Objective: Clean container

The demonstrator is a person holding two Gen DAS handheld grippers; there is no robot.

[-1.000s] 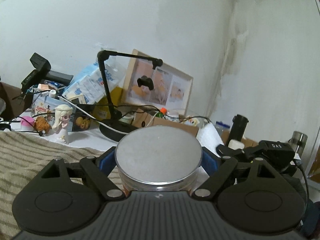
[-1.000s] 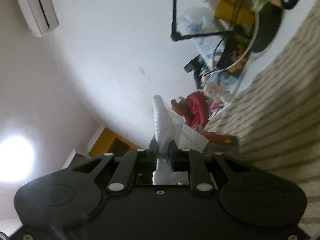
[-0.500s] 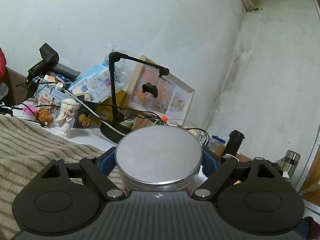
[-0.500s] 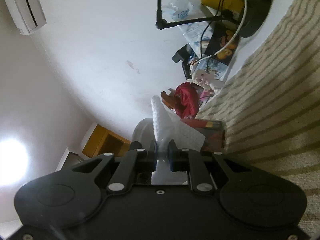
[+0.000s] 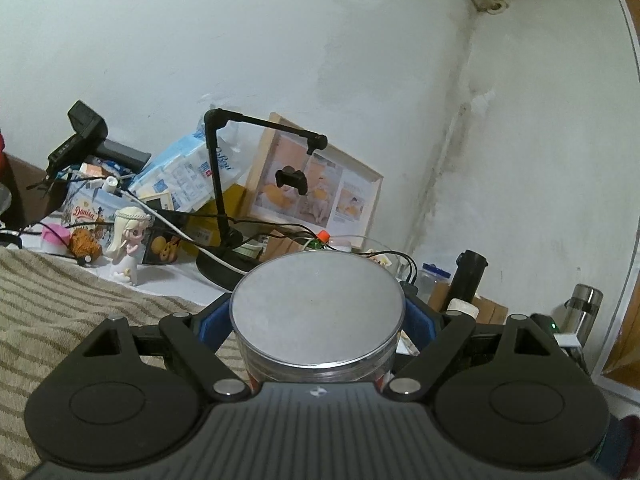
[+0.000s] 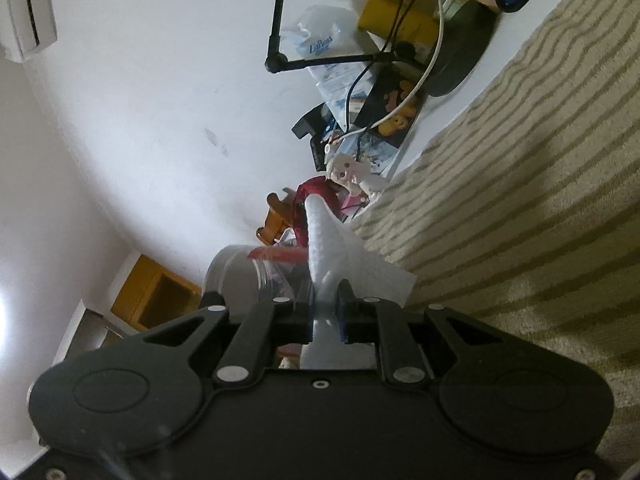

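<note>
A: Left gripper (image 5: 317, 318)?
B: Clamped on the container (image 5: 318, 312), blue pads (image 5: 214, 320) pressed to both sides of the clear wall. Grey lid up, filling the middle of the left view.

A: Behind it?
B: Striped cloth (image 5: 72, 320) at left, then a doll (image 5: 127, 244), a black stand (image 5: 218, 200) with cables, a framed picture (image 5: 320, 188) leaning on the wall, a dark bottle (image 5: 470, 280) and a steel flask (image 5: 584, 308) at far right.

A: Right gripper (image 6: 325, 308)?
B: Pinched tight on a white tissue (image 6: 332, 256), standing up from between the fingers and spreading to the right.

A: Container there too?
B: Yes, container (image 6: 248, 276) just left of the tissue, lying sideways in that view, close to the fingertips. Touching or not, cannot tell.

A: Rest of the right view?
B: Air conditioner (image 6: 24, 8) at top left, wooden cabinet (image 6: 156, 300) low left, the stand (image 6: 288, 40) and doll (image 6: 352, 176) at centre, the cloth (image 6: 520, 200) across the right.
</note>
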